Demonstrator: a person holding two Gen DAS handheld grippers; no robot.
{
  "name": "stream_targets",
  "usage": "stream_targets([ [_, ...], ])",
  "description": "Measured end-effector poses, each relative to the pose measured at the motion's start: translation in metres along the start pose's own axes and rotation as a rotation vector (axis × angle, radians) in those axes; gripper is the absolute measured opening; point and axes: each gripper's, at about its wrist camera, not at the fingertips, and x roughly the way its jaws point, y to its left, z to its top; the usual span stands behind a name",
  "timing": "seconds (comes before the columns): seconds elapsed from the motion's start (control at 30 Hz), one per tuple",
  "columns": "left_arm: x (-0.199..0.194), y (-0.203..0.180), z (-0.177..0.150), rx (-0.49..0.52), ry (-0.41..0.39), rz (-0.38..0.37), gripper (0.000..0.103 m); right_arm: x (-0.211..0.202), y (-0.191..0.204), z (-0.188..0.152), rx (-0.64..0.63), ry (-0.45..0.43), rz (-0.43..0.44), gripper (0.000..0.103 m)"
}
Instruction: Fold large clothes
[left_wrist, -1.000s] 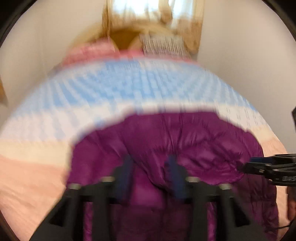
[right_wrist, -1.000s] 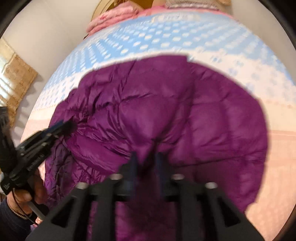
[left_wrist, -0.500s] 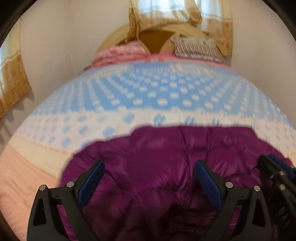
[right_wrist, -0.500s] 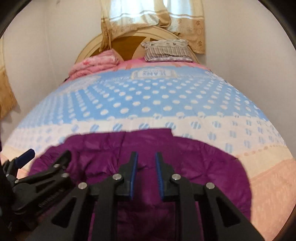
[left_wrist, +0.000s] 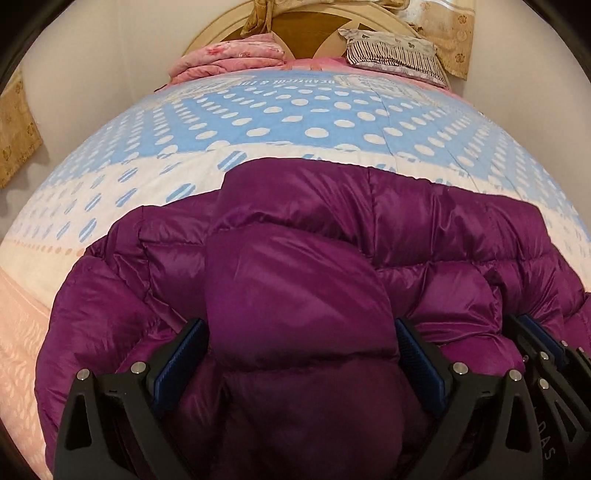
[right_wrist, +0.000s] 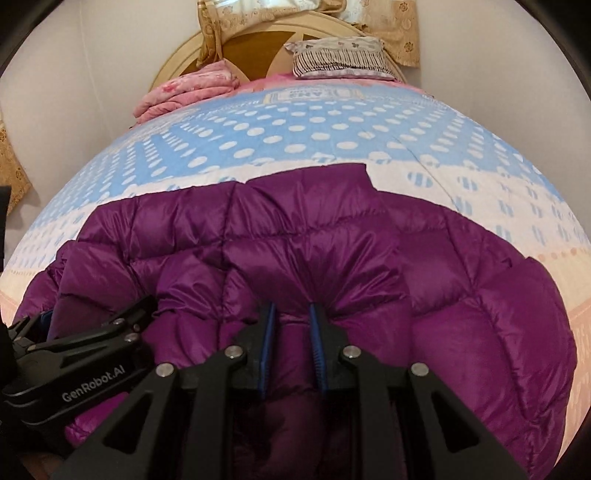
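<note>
Both grippers are sinking closer to the jacket (left_wrist: 424, 236) than a second ago, and its far part is now lying flat on the quilt (left_wrist: 295, 122) instead of hanging bunched. I am spreading my left gripper (left_wrist: 299, 354) wide around a puffy fold, pads not pressing it. I am pinching a pleat of jacket in my right gripper (right_wrist: 291, 332). Folding is looking only partly done: the jacket is lying lumpy at the quilt's near end, well short of the pillow (left_wrist: 395, 51)

Jacket (left_wrist: 332, 236) on bedspread (left_wrist: 295, 122); folded blanket (left_wrist: 229, 59) behind left; pillow (left_wrist: 391, 53) behind right.
</note>
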Motion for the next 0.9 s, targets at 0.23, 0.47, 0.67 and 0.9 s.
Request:
stream_targets([
  [0.23, 0.003, 0.002, 0.001, 0.0, 0.003, 0.003, 0.1, 0.003, 0.005, -0.001, -0.009, 0.003, -0.012, 0.022],
  [0.47, -0.001, 0.005, 0.012, -0.012, 0.06, -0.018, 0.101, 0.005, 0.008, 0.002, -0.025, 0.023, -0.016, 0.023],
  [0.67, -0.081, 0.025, -0.017, 0.007, -0.11, -0.12, 0.101, -0.066, 0.013, -0.004, -0.044, -0.054, 0.072, 0.024],
  [0.9, -0.043, 0.013, -0.04, 0.073, -0.057, -0.029, 0.102, -0.042, 0.026, -0.038, -0.074, 0.024, 0.075, 0.024],
])
